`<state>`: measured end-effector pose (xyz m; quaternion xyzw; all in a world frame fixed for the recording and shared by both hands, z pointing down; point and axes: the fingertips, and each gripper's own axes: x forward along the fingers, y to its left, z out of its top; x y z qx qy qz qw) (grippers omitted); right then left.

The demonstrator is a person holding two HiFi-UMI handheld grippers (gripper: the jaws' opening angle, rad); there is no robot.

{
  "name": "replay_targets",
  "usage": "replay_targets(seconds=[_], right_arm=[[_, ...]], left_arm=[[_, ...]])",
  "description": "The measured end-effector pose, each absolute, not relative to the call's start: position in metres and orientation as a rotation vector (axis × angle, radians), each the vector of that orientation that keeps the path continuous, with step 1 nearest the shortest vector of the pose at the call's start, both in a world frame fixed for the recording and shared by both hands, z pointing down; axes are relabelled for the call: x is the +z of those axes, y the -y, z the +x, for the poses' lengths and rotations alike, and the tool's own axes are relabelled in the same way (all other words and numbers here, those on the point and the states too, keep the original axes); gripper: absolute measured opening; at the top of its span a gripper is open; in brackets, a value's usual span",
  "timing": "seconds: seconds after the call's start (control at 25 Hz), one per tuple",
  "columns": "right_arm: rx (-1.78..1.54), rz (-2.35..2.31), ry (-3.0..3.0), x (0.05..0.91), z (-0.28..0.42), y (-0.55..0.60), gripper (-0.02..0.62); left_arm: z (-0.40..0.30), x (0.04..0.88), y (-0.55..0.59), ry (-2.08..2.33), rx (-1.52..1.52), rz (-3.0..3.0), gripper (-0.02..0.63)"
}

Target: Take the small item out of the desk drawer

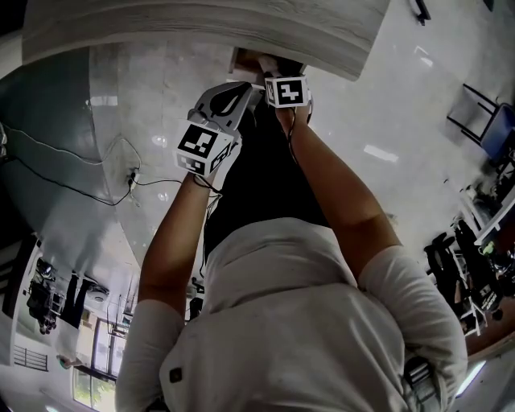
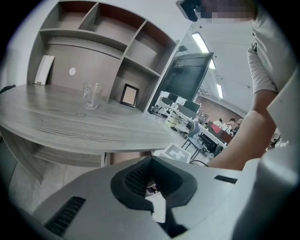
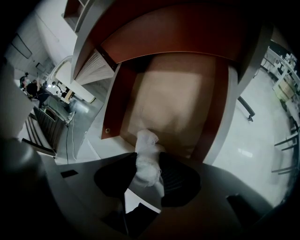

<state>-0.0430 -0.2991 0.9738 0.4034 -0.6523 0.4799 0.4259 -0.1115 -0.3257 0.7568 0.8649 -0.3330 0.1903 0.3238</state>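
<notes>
A small crumpled white item (image 3: 146, 143) sits between the jaws of my right gripper (image 3: 147, 168), and both pads press on its sides. It hangs just above the front edge of the open drawer (image 3: 173, 103), whose pale bottom and red-brown walls show behind it. In the head view the right gripper (image 1: 275, 74) reaches into the drawer (image 1: 245, 59) under the grey desk (image 1: 201, 24). My left gripper (image 1: 233, 100) hovers beside it, a little nearer to me. Seen in its own view, the left gripper (image 2: 152, 183) is open with nothing between its pads.
On the desk top (image 2: 93, 124) stand a clear glass (image 2: 91, 95) and a small picture frame (image 2: 129, 95), with wall shelves (image 2: 117, 42) behind. A cable (image 1: 72, 185) trails over the floor at left. A chair (image 1: 483, 113) stands far right.
</notes>
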Motion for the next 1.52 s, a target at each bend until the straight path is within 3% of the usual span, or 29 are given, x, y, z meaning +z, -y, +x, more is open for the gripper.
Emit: replay_targets(seconds=[0.72, 1.52], right_arm=[[1.061, 0.990, 1.837, 0.890, -0.058, 0.301, 0.158], [0.753, 1.025, 2.222, 0.664, -0.073, 0.268, 0.158]], left_arm=[[-0.129, 0.707, 0.304, 0.938, 0.484, 2.321, 0.015], [-0.155, 0.574, 0.247, 1.034, 0.428, 2.482, 0.015]])
